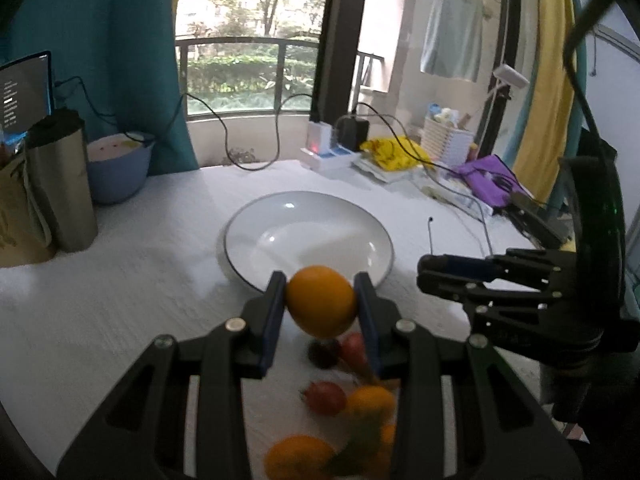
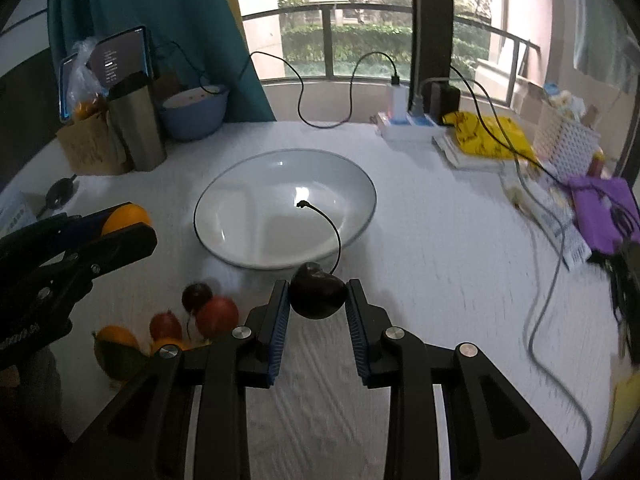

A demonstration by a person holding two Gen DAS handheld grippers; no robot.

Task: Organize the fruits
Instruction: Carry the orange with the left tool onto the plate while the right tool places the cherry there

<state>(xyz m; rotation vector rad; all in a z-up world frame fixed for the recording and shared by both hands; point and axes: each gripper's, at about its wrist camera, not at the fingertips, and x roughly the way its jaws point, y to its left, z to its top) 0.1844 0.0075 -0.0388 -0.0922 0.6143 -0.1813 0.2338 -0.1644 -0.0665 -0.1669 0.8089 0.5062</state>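
Your left gripper [image 1: 320, 300] is clamped on 1 orange fruit [image 1: 321, 301], both pads pressing its sides. Your right gripper [image 2: 318, 298] is clamped on 1 dark cherry [image 2: 317, 296], stem curving upward. The white plate [image 2: 240, 252] lies just ahead of both sets of jaws, with nothing on it. Below and behind the left jaws sits a blurred fruit pile [image 1: 340, 412], possibly 6 pieces.

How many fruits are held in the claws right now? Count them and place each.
2: a round orange citrus fruit in the left claw, a dark round cherry with a long stem in the right claw. None looks hidden.
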